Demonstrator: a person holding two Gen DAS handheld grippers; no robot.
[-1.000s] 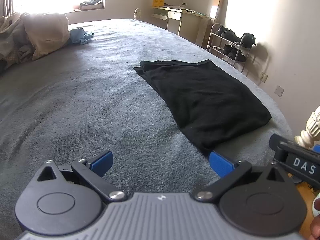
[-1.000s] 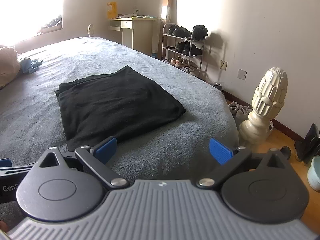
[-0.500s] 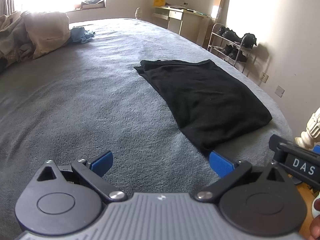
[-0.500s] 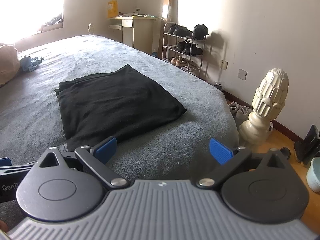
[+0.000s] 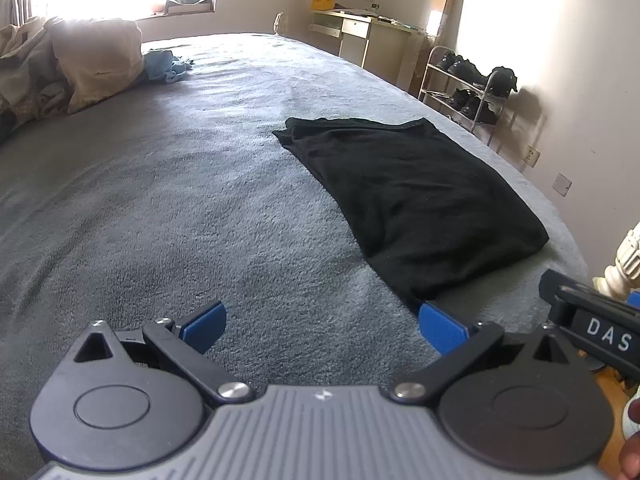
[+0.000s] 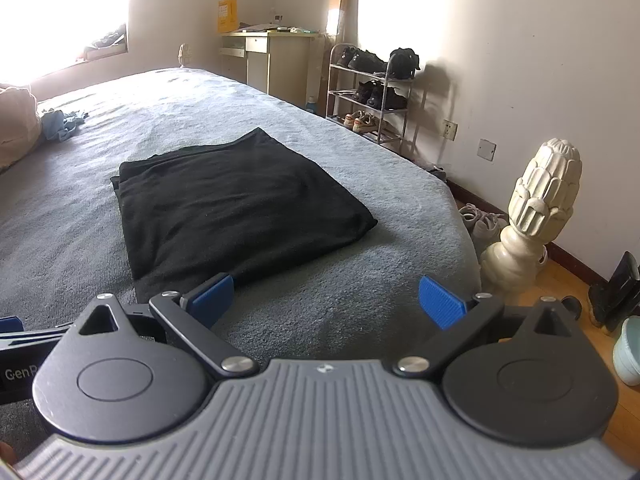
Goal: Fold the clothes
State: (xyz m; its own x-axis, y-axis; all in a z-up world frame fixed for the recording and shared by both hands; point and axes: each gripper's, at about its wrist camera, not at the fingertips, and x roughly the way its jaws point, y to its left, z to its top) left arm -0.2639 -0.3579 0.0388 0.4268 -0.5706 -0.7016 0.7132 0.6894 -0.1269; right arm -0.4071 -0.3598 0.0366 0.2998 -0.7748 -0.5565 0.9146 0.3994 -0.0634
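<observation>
Lengthwise, folded black garment (image 6: 236,208) runs away along the bed (image 6: 340,304).

Plain black garment (image 6: 236,204) on grey bedcover (image 5: 160,200); blue fingers (image 5: 440,326).

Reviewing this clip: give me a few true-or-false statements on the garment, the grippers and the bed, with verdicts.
1. The black garment lies folded on the grey bed. True.
2. The left gripper is shut on the garment. False: its jaws are wide apart and empty.
3. The right gripper is open. True.
4. The garment hangs off the bed's edge. False: it lies wholly on the bed.
5. A shoe rack stands by the wall. True.
</observation>
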